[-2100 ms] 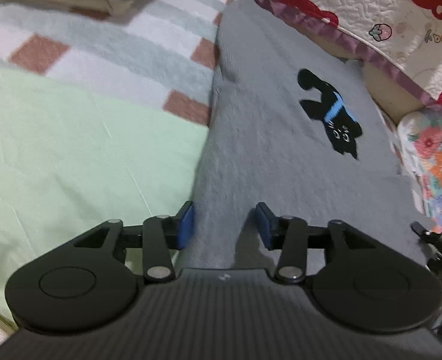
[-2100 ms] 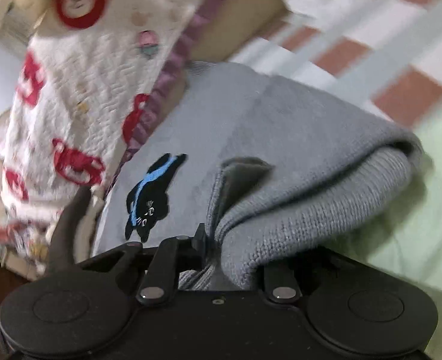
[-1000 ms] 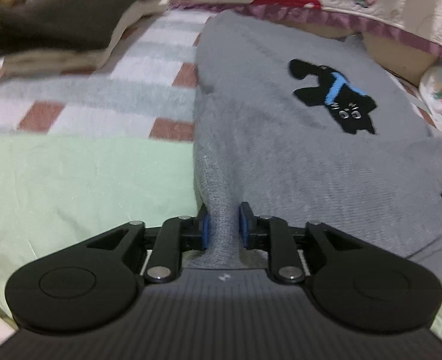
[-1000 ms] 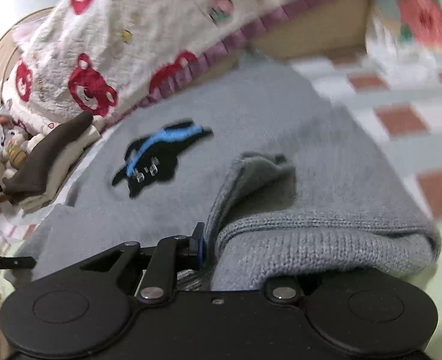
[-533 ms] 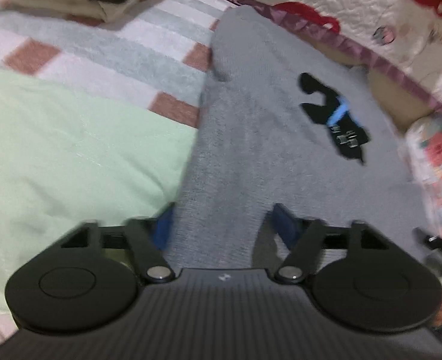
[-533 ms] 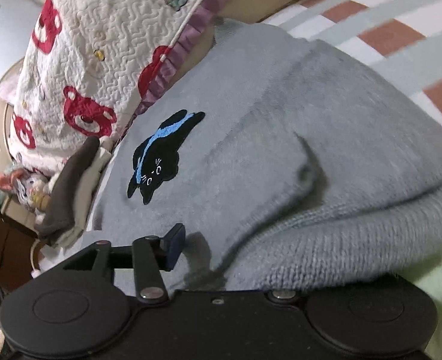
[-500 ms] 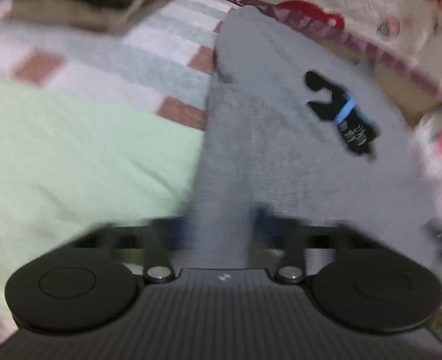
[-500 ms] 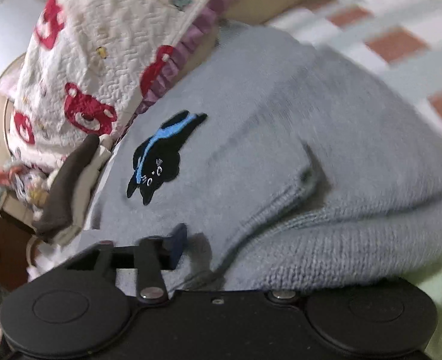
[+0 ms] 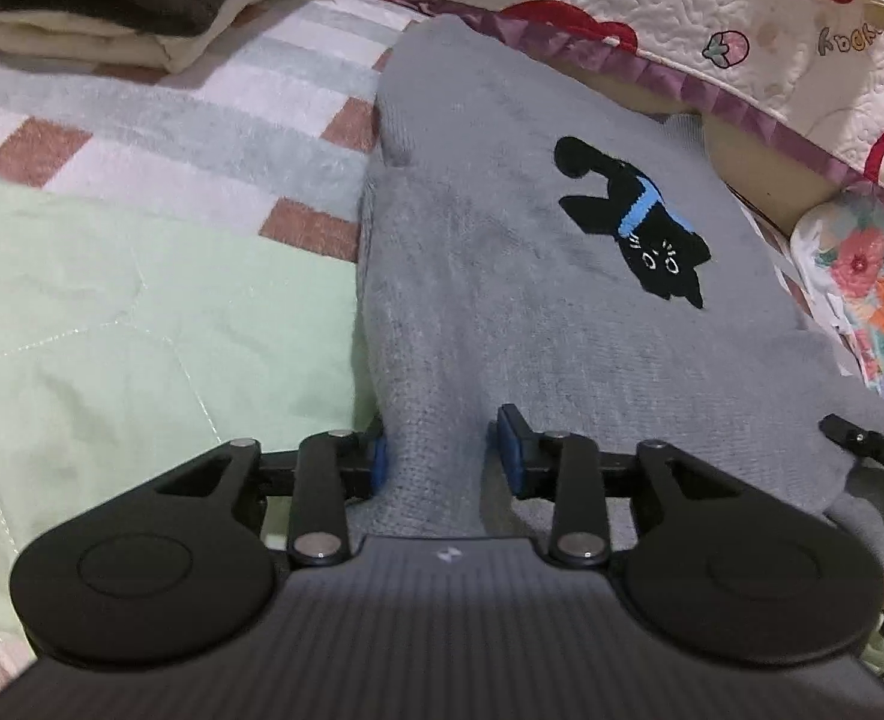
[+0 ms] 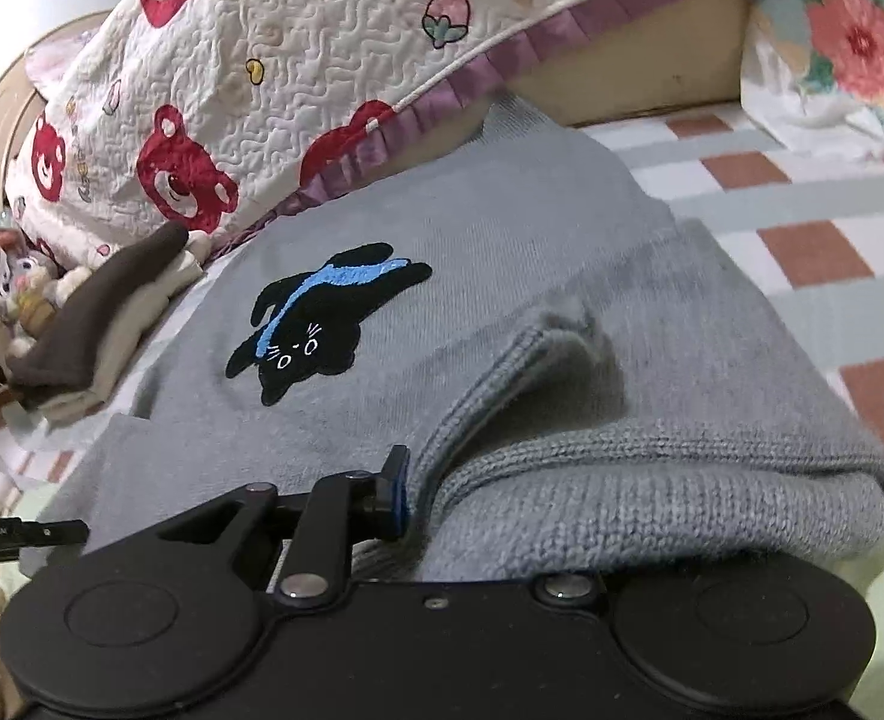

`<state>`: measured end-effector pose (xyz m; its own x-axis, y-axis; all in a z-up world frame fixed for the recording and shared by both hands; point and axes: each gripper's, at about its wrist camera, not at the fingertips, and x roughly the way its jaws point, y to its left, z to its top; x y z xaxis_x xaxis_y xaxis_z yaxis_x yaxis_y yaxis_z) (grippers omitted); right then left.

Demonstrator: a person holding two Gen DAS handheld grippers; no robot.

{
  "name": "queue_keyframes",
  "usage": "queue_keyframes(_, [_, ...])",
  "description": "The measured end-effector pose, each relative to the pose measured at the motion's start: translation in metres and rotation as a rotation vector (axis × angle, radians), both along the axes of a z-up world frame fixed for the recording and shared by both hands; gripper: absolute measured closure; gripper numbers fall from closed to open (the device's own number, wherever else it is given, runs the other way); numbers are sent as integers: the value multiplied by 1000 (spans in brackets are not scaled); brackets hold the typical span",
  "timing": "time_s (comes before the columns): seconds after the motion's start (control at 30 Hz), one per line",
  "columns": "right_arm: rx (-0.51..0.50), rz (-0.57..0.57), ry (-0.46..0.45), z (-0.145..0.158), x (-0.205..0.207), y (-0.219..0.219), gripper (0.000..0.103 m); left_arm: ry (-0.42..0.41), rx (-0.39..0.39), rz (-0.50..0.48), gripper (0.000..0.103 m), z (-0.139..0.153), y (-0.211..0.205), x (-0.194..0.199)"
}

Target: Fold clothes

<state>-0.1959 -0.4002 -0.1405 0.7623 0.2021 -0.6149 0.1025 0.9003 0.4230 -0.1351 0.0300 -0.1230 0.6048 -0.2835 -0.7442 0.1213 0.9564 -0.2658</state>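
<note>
I saw a bear-print quilt (image 10: 213, 90) along the bed's far edge and a floral pillow (image 9: 868, 276) at its corner.

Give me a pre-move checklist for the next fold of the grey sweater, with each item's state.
1. Left gripper astride the sweater edge: ok, fingers either side of a knit ridge, open, not yet clamped.
2. Right gripper grip: cannot tell, folded knit covers one finger.
3. Sleeve folded over the body: ok.
4. Cat patch face up, fabric flat around it: ok.
5. Landing area clear: ok, folded clothes stack lies apart from the sweater.
6. Far edge free of the bear quilt: cannot tell.
</note>
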Motion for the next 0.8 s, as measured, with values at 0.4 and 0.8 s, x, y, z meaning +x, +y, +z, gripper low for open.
queue_keyframes(0.4, [95, 59, -101, 24, -6, -11, 82, -137, 139, -39, 86, 38, -16, -16])
queue_keyframes(0.8, [152, 153, -202, 80, -20, -10, 83, -134, 3, -20, 87, 108, -14, -32])
